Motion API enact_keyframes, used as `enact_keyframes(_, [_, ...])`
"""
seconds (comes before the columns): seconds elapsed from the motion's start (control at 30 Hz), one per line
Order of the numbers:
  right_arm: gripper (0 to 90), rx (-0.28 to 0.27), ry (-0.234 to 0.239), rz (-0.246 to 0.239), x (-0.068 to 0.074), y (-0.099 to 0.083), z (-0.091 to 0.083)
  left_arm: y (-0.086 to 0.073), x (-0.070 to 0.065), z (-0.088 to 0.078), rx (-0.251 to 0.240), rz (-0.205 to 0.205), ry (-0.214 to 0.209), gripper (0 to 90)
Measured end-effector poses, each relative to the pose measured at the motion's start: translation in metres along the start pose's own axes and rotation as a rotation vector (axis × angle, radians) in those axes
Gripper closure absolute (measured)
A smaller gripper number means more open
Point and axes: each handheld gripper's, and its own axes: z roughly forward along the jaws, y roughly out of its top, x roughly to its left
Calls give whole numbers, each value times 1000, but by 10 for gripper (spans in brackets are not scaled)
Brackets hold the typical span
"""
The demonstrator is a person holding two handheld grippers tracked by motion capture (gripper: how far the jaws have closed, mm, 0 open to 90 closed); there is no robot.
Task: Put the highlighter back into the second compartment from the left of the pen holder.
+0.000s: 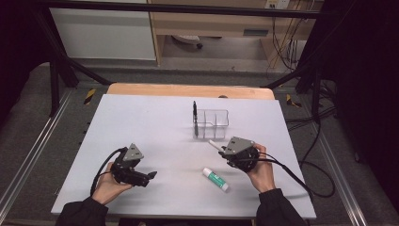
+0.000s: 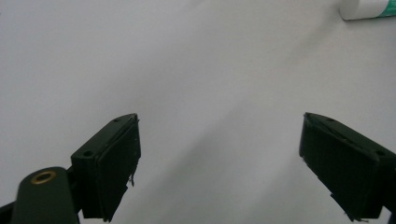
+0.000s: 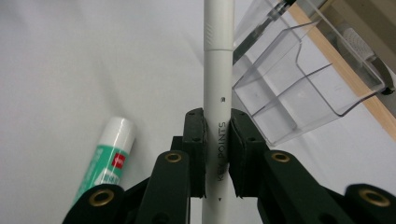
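- Left gripper (image 1: 151,175) sits low over the near-left part of the white table (image 1: 141,122), in the person's left hand (image 1: 109,187); jaws spread wide, nothing between them, released. The left gripper view shows bare table between the two black jaws.
- Glue stick (image 1: 216,179), green-and-white, lies flat on the table at near centre-right, between the two grippers and closer to the right one. Untouched. Its white cap end peeks in at the top right corner of the left gripper view (image 2: 366,8).
- Right gripper (image 1: 221,151), held by the right hand (image 1: 263,172), is just beyond the glue stick. Jaws clamped on a white pen (image 1: 214,145); in the right gripper view (image 3: 216,154) the pen (image 3: 218,93) runs straight up between the pads, which squeeze its barrel on both sides, grey print on the barrel.
- So the pen is off the table, in the right gripper's grip, its free end pointing toward the organizer, near it but apart from it.
- Glue stick also shows at lower left in the right gripper view (image 3: 108,161), beside the jaws, not in contact.
- Clear plastic organizer (image 1: 212,123) stands further back at centre, with divided compartments. A black pen (image 1: 194,114) stands upright in its left compartment.
- Wooden table edge (image 1: 188,89) behind the white surface, farthest back.
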Motion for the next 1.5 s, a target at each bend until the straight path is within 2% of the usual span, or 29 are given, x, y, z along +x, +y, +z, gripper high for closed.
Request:
enact_keyframes(0.3, [786, -99, -9, 185, -15, 7, -4, -25, 15, -7, -9, -61, 30, 124])
enact_keyframes(0.4, [785, -119, -23, 224, -21, 11, -4, -31, 18, -8, -10, -78, 34, 124])
enact_keyframes(0.67, [786, -215, -35, 317, -33, 29, 0, -38, 23, -11, -25, -100, 41, 124])
enact_keyframes(0.97, [786, -314, -81, 434, -53, 52, 13, -41, 26, -11, -27, -116, 40, 124])
enact_keyframes(1.03, [786, -338, -79, 459, -59, 56, 17, -42, 27, -10, -25, -118, 39, 124])
enact_keyframes(1.2, [786, -356, -82, 479, -72, 65, 27, -42, 27, -10, -27, -121, 36, 124])
enact_keyframes(1.5, [786, -354, -139, 511, -90, 67, 52, -43, 29, -9, -25, -125, 33, 125])
